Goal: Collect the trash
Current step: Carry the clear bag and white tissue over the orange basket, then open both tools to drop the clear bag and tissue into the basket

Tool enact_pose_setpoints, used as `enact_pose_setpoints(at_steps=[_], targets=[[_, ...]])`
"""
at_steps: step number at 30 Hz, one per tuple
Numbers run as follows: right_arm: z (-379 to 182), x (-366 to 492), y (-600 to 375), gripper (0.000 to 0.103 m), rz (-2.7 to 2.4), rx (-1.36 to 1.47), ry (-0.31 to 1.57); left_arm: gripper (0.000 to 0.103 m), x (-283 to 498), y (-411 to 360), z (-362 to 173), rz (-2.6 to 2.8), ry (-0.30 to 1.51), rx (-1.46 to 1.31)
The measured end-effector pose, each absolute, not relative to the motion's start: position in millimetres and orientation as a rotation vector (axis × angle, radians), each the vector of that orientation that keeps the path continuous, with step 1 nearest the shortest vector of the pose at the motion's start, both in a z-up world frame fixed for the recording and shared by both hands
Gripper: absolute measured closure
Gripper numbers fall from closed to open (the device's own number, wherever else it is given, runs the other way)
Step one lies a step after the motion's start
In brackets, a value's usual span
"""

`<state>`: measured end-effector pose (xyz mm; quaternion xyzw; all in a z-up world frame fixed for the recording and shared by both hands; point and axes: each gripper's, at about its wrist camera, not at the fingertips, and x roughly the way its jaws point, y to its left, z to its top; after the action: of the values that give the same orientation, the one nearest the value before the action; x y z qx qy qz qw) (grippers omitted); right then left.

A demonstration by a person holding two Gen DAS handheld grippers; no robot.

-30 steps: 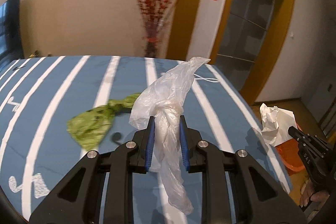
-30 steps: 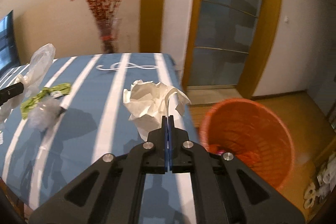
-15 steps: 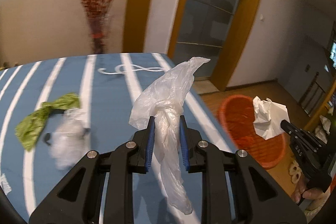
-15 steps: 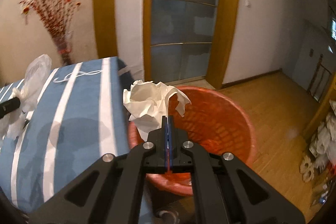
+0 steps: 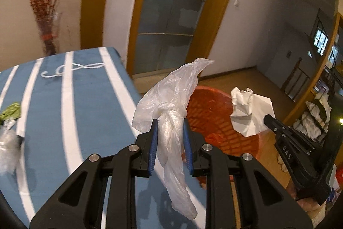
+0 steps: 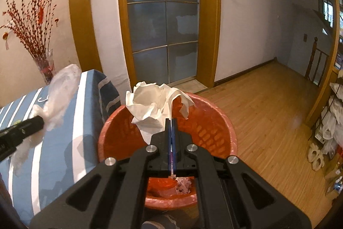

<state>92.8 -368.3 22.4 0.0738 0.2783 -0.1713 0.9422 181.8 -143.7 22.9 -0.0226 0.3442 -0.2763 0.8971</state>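
My left gripper (image 5: 169, 128) is shut on a clear plastic bag (image 5: 171, 96) and holds it over the table's right edge, beside the orange basket (image 5: 214, 113). My right gripper (image 6: 171, 121) is shut on a crumpled white tissue (image 6: 154, 102) and holds it above the orange basket (image 6: 205, 121). The tissue (image 5: 248, 115) and right gripper (image 5: 270, 119) also show in the left wrist view, and the bag (image 6: 57, 96) in the right wrist view. Some trash lies in the basket's bottom (image 6: 182, 184).
The table has a blue cloth with white stripes (image 5: 53, 104). A green wrapper (image 5: 10, 111) and a clear crumpled bag (image 5: 8, 147) lie at its left. A vase of red branches (image 6: 42, 61) stands behind it. Wooden floor (image 6: 268, 111) and shelves (image 6: 330, 121) lie to the right.
Both grippers have swung right, away from the table toward the orange basket, each carrying its piece. The tissue is now over the basket.
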Motion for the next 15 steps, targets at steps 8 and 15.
enact_pose_setpoints(at_steps=[8,15], targets=[[14.6,93.1,-396.6,0.101,-0.362,0.198,0.569,0.081,189.2,-178.8,10.0,-0.638,0.748,-0.039],[11.9,101.9,-414.2,0.101,-0.36,0.246,0.563,0.081,196.6,-200.8,-0.5,-0.681,0.774,-0.043]])
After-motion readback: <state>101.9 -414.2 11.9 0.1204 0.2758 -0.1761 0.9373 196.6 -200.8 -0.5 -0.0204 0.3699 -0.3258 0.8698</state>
